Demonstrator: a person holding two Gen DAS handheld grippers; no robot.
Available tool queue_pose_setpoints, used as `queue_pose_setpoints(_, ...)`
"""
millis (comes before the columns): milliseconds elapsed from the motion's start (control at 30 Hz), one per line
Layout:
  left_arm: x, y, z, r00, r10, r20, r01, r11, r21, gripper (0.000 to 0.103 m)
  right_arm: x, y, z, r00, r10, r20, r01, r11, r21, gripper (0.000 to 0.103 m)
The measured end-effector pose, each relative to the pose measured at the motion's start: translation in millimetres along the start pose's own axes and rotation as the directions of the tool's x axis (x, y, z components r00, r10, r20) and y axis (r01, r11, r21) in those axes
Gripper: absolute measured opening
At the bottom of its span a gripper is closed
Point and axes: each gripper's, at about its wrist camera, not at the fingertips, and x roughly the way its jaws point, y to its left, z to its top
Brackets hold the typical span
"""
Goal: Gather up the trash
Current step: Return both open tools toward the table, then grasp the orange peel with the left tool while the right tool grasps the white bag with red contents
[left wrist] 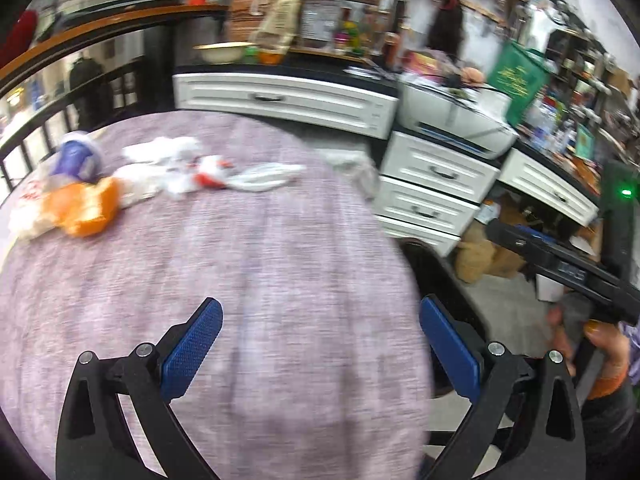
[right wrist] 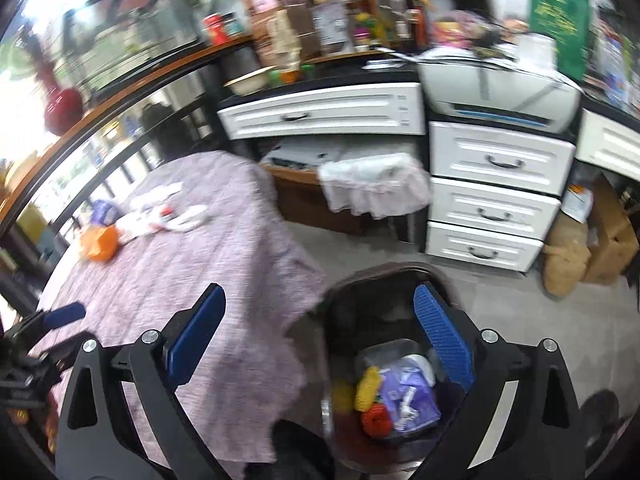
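Trash lies at the far left of a table with a purple cloth (left wrist: pixel 248 264): an orange wrapper (left wrist: pixel 90 208), a purple-and-white packet (left wrist: pixel 78 158) and crumpled white plastic (left wrist: pixel 172 172). My left gripper (left wrist: pixel 320 320) is open and empty above the table's near side. My right gripper (right wrist: pixel 320 308) is open and empty above a dark bin (right wrist: pixel 360 292) on the floor. The bin holds a purple packet (right wrist: pixel 404 400) and yellow and red scraps. The same trash pile shows in the right wrist view (right wrist: pixel 132 220).
White drawer units (right wrist: pixel 492 200) and a printer (right wrist: pixel 500 92) stand behind the bin. A railing (left wrist: pixel 36 132) runs along the table's far left. Paper bags and boxes (right wrist: pixel 580 256) sit on the floor at right.
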Motion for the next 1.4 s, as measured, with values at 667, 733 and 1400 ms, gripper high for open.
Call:
queue_pose_setpoints(667,-7.3,170.3,12.5,0.97,0.24,0.03,-0.231,0.957,-0.173,0.088,78.3,172.1,21.2,0.984,0.134,-0.117,-0.171,0.898,-0.406,0.094)
queue_pose_setpoints(733,4.8,167.7,24.5,0.971,0.236,0.024,-0.231,0.964,-0.129,0.081,87.5,176.7,25.8,0.985,0.119,-0.124,-0.161,0.892,-0.423,0.094)
queue_pose_setpoints(1400,75.2,181.8,52.0,0.958,0.278,-0.067,-0.28,0.959,-0.032,0.047,170.7,223.1,57.7,0.974,0.081,-0.213,-0.187,0.819,-0.542,0.091)
